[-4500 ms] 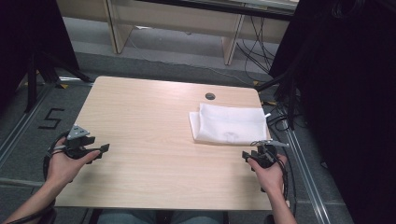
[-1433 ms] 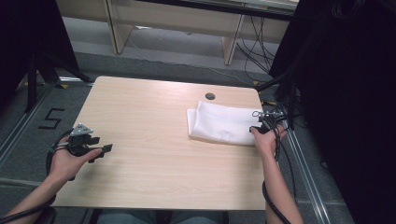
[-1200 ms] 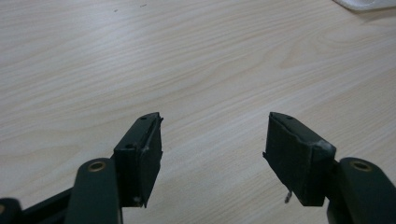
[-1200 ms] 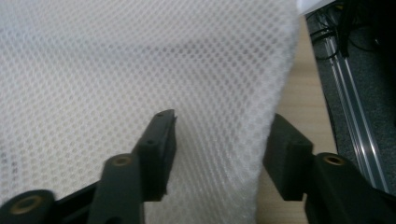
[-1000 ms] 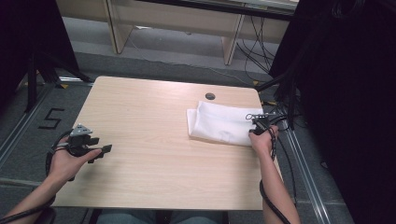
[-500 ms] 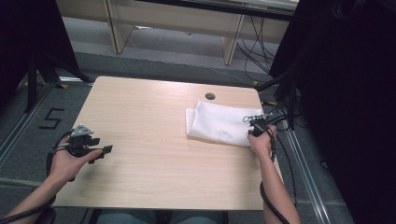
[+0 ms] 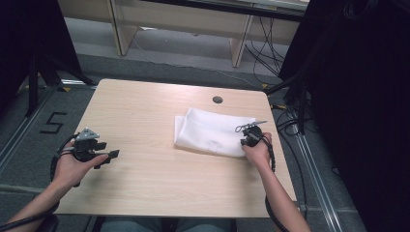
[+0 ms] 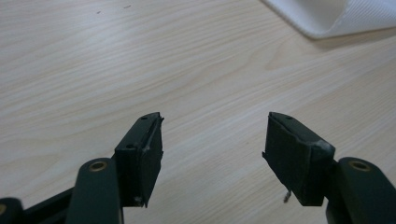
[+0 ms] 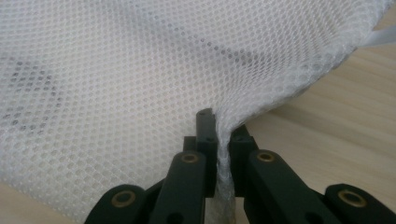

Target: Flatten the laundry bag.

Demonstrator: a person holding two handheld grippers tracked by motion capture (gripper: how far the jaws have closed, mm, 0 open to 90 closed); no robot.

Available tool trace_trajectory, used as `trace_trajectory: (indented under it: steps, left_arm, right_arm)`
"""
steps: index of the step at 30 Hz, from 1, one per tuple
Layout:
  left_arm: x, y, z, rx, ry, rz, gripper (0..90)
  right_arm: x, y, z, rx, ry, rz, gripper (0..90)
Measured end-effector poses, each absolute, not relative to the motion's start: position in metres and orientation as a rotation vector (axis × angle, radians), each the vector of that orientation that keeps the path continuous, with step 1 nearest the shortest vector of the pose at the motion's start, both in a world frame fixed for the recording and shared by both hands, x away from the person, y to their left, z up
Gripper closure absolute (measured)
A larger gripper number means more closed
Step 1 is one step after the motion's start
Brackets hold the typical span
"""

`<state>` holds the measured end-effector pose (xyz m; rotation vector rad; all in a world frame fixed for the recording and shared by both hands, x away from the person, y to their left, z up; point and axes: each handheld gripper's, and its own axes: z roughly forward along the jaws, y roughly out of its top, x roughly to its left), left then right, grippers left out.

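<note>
Two grippers at a light wood table [image 7: 145,111]. Right gripper [image 9: 223,135] has its jaws pinched tight on an edge of the white mesh cloth [image 9: 140,70], fabric bunched betw. the pads. They were just closing on it. Cloth lies folded on the table's right half, near the round cable hole [image 7: 217,99]. Left gripper [image 8: 215,140] sits w/ jaws wide apart over bare wood at the left edge, nothing betw. them, well apart from the cloth.

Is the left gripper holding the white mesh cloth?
No, the left gripper has its jaws open over bare table; the mesh cloth lies apart.
</note>
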<state>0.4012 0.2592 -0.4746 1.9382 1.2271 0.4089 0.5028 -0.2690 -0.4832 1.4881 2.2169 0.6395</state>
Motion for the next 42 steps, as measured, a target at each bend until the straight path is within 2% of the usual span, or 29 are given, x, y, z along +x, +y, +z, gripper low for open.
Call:
trace_trajectory:
  steps: [7,16,20,22,25,29,35,42]
  left_arm:
    - [0.416,0.242,-0.462,1.950,1.175,0.388,36.4]
    - [0.454,0.201,-0.452,1.968,1.102,0.361,41.2]
    - [0.468,0.193,-0.460,1.979,1.133,0.322,41.4]
    - [0.474,0.190,-0.465,2.003,1.142,0.306,41.2]
    - [0.482,0.183,-0.473,2.021,1.164,0.279,40.8]
    - [0.488,0.179,-0.473,2.039,1.167,0.276,42.8]
    - [0.503,0.171,-0.476,2.067,1.195,0.281,43.5]
    - [0.523,0.162,-0.480,2.030,1.249,0.256,43.2]
  right_arm:
    - [0.488,-0.236,-0.481,1.458,2.288,0.690,87.5]
    - [0.473,-0.197,-0.479,1.444,2.356,0.747,85.7]
    - [0.468,-0.188,-0.481,1.455,2.380,0.775,80.7]
    - [0.467,-0.187,-0.479,1.449,2.396,0.769,76.7]
    - [0.468,-0.192,-0.468,1.499,2.335,0.810,66.1]
    - [0.475,-0.203,-0.450,1.540,2.252,0.817,61.2]
    - [0.498,-0.214,-0.443,1.624,2.160,0.841,55.9]
    - [0.521,-0.212,-0.460,1.718,2.155,0.843,53.6]
